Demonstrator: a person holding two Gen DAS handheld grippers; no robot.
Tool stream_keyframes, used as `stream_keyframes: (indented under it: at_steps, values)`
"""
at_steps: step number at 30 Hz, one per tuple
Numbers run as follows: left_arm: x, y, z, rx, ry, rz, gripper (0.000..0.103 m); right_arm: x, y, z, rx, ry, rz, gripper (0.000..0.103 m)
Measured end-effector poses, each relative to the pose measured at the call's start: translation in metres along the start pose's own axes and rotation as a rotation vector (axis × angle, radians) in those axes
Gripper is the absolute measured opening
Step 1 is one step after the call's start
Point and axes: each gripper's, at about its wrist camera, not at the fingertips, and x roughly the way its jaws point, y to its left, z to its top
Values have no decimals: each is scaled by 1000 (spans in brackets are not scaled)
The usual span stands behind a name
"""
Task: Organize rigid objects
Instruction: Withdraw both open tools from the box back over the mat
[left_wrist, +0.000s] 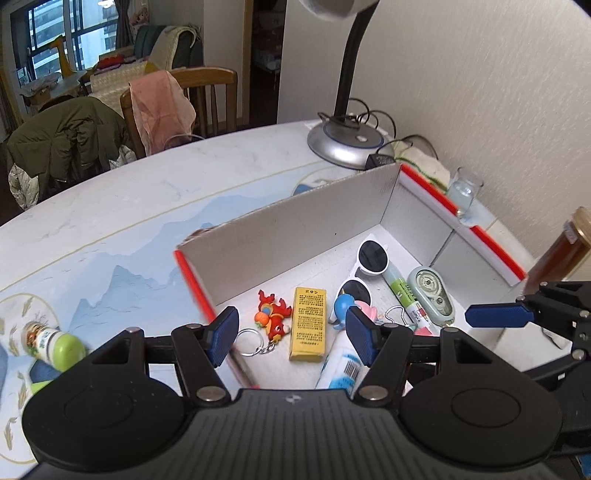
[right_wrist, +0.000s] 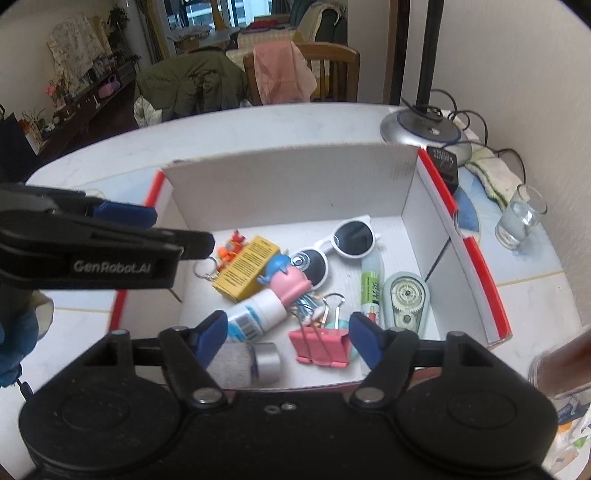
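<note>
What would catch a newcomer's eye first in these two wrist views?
The open cardboard box with red edges in mid-table, its floor crowded with small things: white sunglasses, a yellow carton and a pink binder clip nearest the camera. Both grippers hang over it with nothing between the fingers, the left gripper and the right gripper. A silver lamp base stands behind the box by the wall.

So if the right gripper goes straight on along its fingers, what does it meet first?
Probably the pink binder clip: it lies in the box directly ahead, between the open fingers of the right gripper, which hold nothing. Depth is unclear, so the white bottle beside it might be touched too.
</note>
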Motion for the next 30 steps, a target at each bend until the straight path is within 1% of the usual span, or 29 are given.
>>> stream_keyframes:
  at_steps: [3, 8, 12, 13, 17, 20, 23, 30]
  values:
    - [-15, 7, -6, -11, -21, -10, 63, -11, 10, 0, -2, -26, 4, 72]
    - [-43, 23, -19, -24, -53, -24, 64, -30, 30, -1, 1, -74, 14, 79]
    - [-65, 41, -29, -47, -78, -25, 72, -43, 49, -2, 0, -108, 28, 82]
    - [-70, 47, -32, -52, -84, -25, 72, -45, 55, -3, -1, -116, 32, 83]
    - [-90, 66, -42, -67, -106, -10, 74, -50, 77, -4, -3, -130, 40, 85]
    - [-102, 81, -51, -81, -118, 4, 84, -53, 95, -7, -1, -137, 54, 88]
    - [-114, 96, -59, -80, -128, 17, 84, -55, 113, -8, 1, -147, 65, 92]
    - [-138, 134, -82, -86, -141, 51, 87, -53, 152, -10, 1, -154, 90, 95]
